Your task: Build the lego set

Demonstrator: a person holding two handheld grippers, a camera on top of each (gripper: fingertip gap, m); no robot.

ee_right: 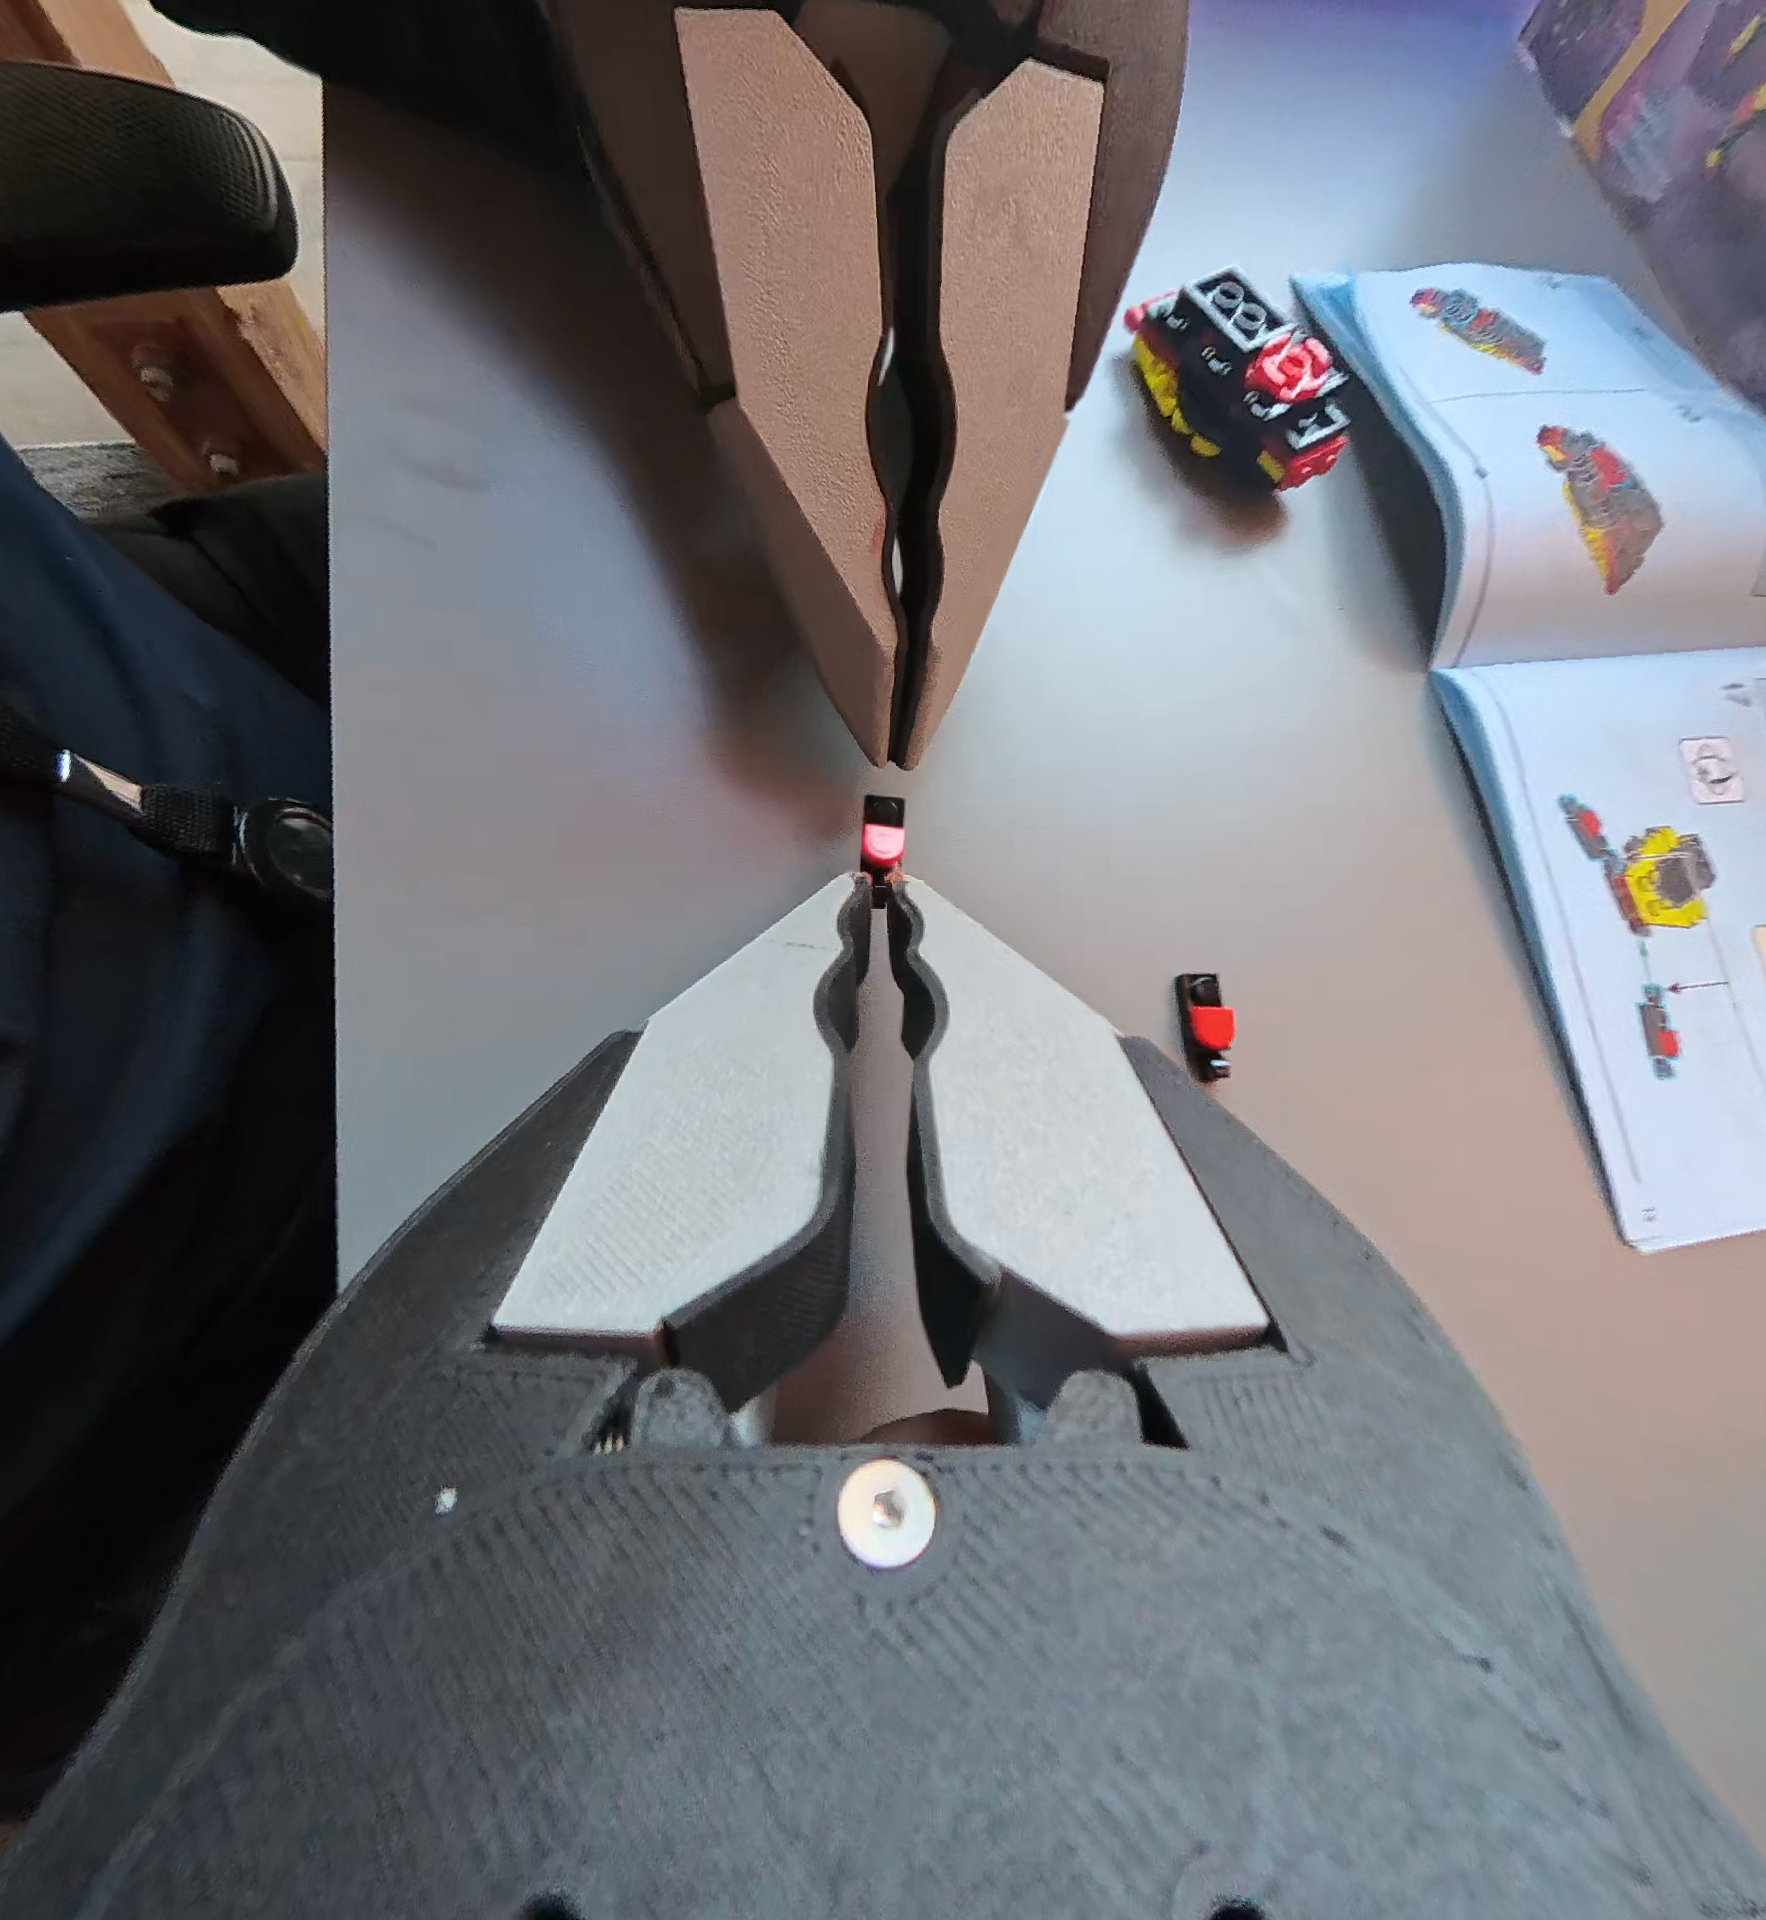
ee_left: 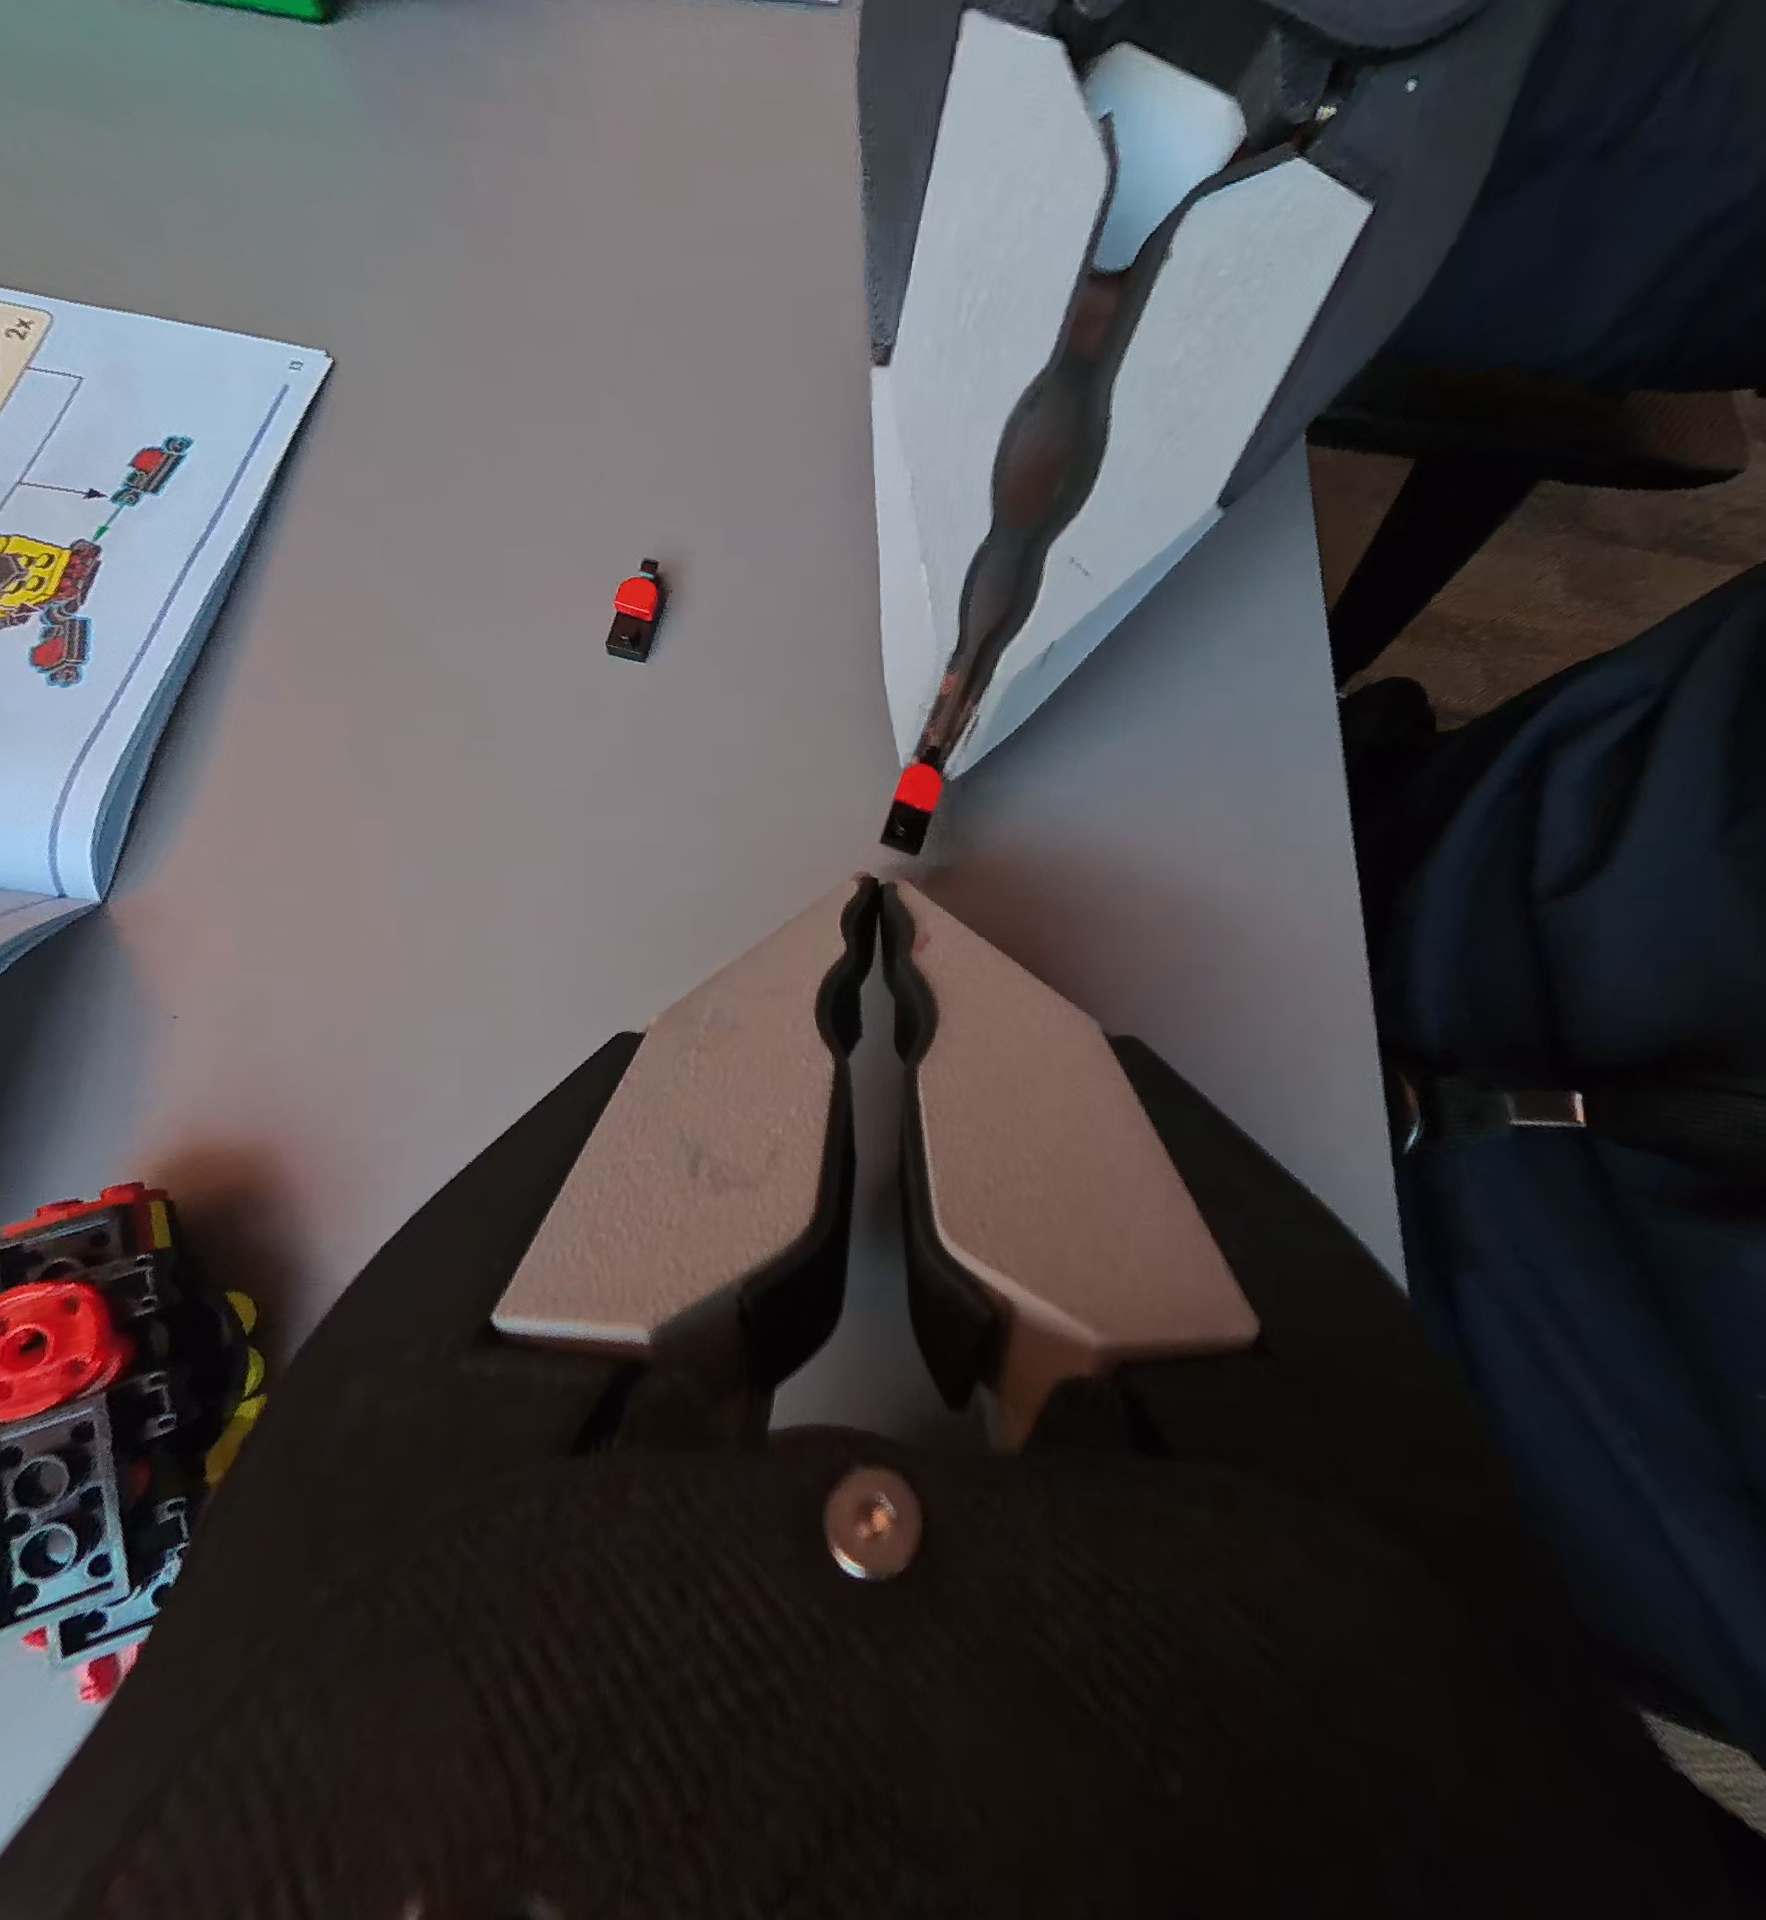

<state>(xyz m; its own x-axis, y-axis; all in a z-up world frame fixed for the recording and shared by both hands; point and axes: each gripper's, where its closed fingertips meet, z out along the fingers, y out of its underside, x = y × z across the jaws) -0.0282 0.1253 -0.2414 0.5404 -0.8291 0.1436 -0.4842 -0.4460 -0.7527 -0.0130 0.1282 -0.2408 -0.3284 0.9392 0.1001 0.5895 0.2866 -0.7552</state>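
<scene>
Where the two claws meet tip to tip above the grey surface (ee_left: 505,208), the right claw (ee_right: 881,883) is clenched on the black end of a small red-and-black piece (ee_right: 882,837). The piece's long axis runs in line with that claw's fingers, its free black end pointing at the left claw (ee_left: 879,883). The left claw is closed on nothing, its tips just short of the piece. A second red-and-black piece (ee_left: 636,613) lies flat on the surface, well apart. The partly built model (ee_right: 1243,379) rests beside the open instruction booklet (ee_right: 1637,582).
</scene>
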